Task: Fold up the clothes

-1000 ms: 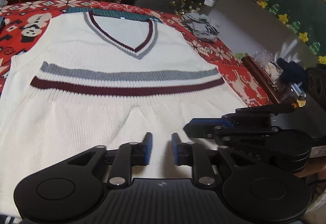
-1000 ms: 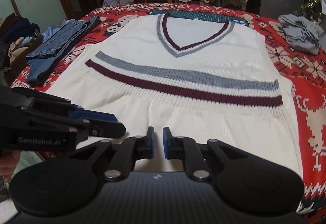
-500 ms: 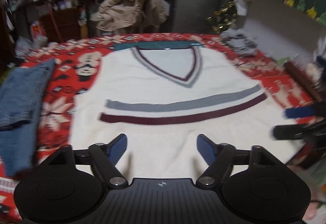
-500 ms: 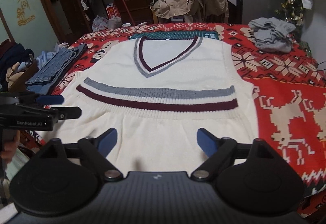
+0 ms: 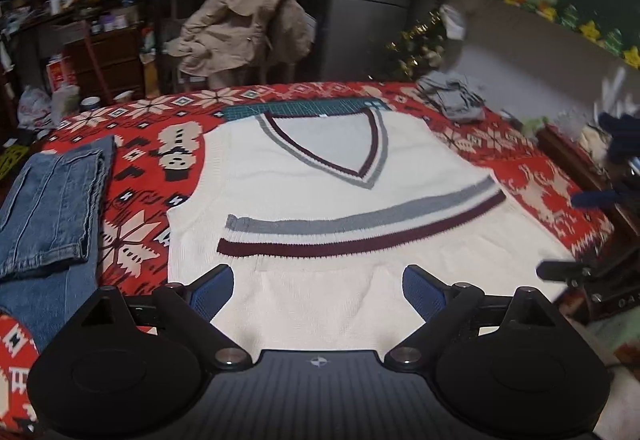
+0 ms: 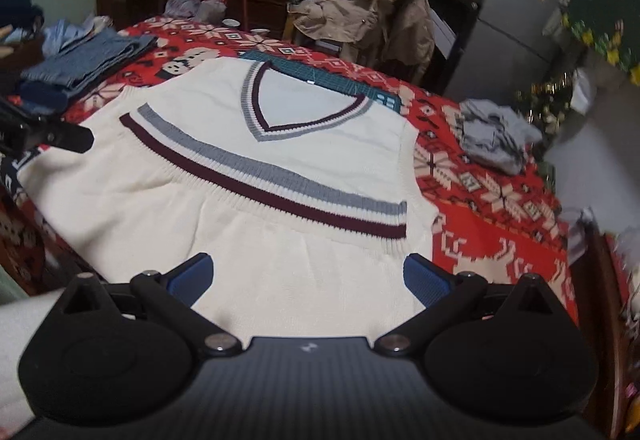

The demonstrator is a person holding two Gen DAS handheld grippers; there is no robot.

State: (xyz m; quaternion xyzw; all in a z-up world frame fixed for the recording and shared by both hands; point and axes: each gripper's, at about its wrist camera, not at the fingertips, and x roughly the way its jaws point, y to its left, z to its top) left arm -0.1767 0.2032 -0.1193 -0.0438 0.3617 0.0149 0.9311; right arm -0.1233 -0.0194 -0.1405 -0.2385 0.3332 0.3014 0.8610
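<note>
Jaws on both tools have just been opening and now stand spread wide, nothing between them. Left gripper [image 5: 318,286] and right gripper [image 6: 308,276] hang above the near part of the cream vest [image 5: 344,208], blue pads clear of the knit. A second ago both were nearly closed, low and close together over the near edge; both have since lifted and drawn back, so more of the room shows in each view. Judgement: the fold of the bottom hem up over the body is finished and let go; the next grasp is not yet begun.

Vest lies flat in the middle of the red patterned cloth [image 5: 136,200], V-neck at the far end, trimmed in grey and maroon. The ribbed hem, with its grey band [image 5: 360,218] and maroon band [image 5: 360,242], now runs across the middle of the garment, lying on top of the chest. The doubled part near the camera shows faint creases. Armhole edges at left and right lie unfolded, so the side folds look still to do.

Folded jeans [image 5: 48,208] sit on the left, apart from the vest; a grey crumpled garment [image 5: 452,100] sits at the far right.
</note>
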